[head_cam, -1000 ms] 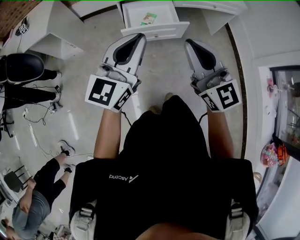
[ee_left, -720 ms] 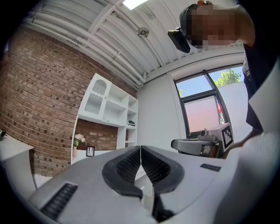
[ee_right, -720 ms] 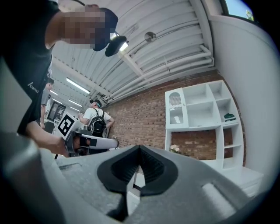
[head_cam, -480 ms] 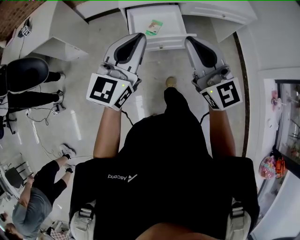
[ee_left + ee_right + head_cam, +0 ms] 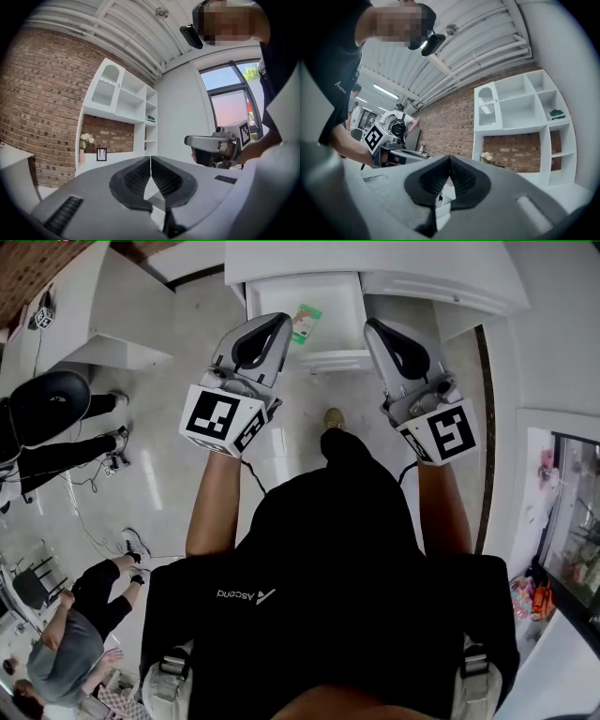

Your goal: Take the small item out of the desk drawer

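A white desk drawer (image 5: 328, 360) stands pulled out at the top of the head view. A small green and white item (image 5: 307, 320) lies inside it near the left side. My left gripper (image 5: 279, 321) is shut with nothing in it, and its tip hovers over the drawer's left wall, just left of the item. My right gripper (image 5: 372, 327) is shut and empty too, by the drawer's right wall. In the left gripper view the jaws (image 5: 150, 160) meet in a thin line. The right gripper view shows its jaws (image 5: 449, 160) closed the same way. Both gripper views point up at the room, so the drawer is hidden there.
The white desk top (image 5: 450, 277) runs along the top right. Another white desk (image 5: 103, 306) is at upper left, with a person on a black chair (image 5: 47, 390) beside it. Cables (image 5: 84, 512) lie on the floor. A second person (image 5: 75, 634) crouches at lower left. A glass cabinet (image 5: 572, 521) stands at right.
The person has stepped toward the desk. The drawer and item now lie between the gripper tips rather than ahead of them. Both grippers stayed shut.
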`<action>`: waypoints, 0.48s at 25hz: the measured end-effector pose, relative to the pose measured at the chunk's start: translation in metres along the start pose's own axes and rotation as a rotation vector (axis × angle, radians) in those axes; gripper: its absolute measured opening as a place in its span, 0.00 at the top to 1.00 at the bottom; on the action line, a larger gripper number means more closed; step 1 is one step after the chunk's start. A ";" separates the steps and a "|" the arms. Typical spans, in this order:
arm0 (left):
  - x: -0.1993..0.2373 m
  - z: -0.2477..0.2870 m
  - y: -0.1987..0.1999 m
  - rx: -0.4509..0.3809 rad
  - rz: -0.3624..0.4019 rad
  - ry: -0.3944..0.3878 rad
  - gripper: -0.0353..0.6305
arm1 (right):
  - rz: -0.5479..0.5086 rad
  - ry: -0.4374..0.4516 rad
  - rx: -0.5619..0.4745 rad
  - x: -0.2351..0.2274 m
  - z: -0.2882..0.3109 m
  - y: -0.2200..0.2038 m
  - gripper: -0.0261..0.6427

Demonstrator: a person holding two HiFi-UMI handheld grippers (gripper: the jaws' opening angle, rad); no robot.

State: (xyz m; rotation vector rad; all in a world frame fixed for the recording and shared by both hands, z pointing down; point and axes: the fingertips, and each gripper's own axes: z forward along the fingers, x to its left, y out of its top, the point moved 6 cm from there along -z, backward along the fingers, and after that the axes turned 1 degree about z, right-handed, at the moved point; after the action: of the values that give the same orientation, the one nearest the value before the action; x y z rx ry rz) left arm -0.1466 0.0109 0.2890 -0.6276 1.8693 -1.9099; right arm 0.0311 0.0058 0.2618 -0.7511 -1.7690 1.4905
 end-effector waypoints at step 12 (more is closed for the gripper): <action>0.066 0.123 -0.088 0.374 0.004 0.121 0.85 | 0.055 0.063 0.021 -0.116 0.052 -0.049 0.96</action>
State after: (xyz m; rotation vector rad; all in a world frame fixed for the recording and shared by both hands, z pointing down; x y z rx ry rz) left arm -0.1285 -0.1254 0.3807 -0.3950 1.5138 -2.2581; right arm 0.0583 -0.1252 0.2886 -0.8334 -1.6958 1.5026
